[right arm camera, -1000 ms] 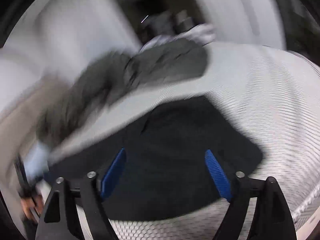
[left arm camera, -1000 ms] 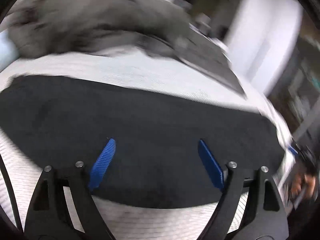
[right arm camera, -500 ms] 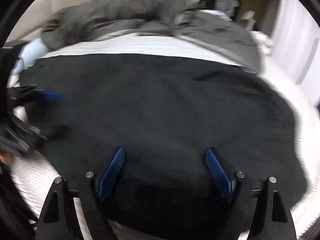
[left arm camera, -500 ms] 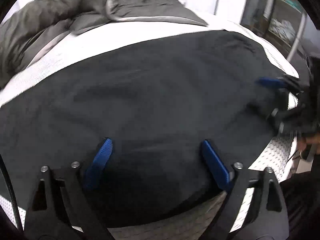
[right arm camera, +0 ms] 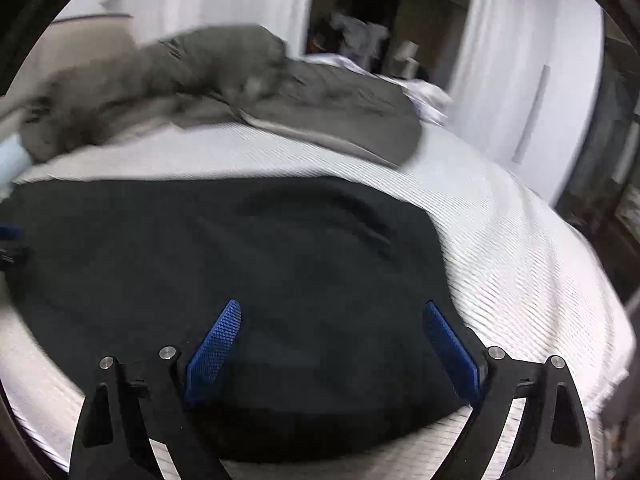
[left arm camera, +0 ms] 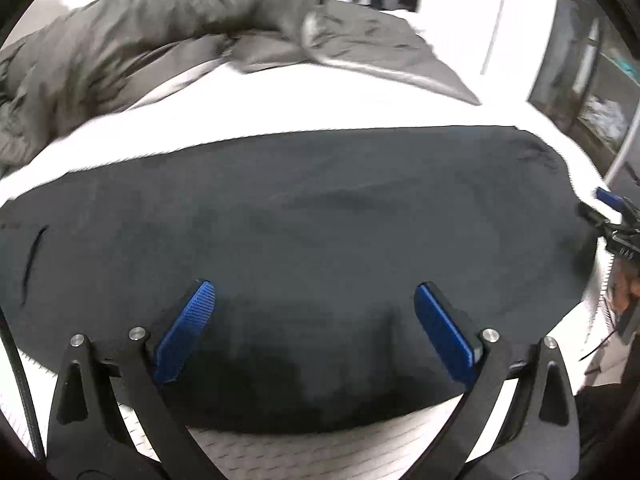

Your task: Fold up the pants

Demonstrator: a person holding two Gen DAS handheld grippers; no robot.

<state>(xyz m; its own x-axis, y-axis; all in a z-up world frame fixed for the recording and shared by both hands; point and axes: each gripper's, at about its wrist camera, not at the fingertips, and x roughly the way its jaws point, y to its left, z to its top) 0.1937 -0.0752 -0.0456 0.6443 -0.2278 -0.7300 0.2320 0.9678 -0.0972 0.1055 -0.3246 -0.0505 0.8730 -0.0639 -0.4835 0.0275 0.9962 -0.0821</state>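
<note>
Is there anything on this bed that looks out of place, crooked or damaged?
Nothing looks damaged or spilled. The black pants lie fairly flat on the white mattress, with only a shallow wrinkle near their right end. The one untidy thing is the grey duvet, bunched in a heap at the far side.

1. My left tool (left arm camera: 314,300) hangs above the near edge of the black pants (left arm camera: 300,220), its jaws opening, blue pads spread wide with nothing pressed between them.
2. The pants lie flat across the white bed (left arm camera: 320,112), spanning nearly the whole width.
3. A rumpled grey duvet (left arm camera: 180,24) is heaped at the far side of the bed.
4. My right tool (left arm camera: 616,216) shows at the right edge, beside the pants' end.
</note>
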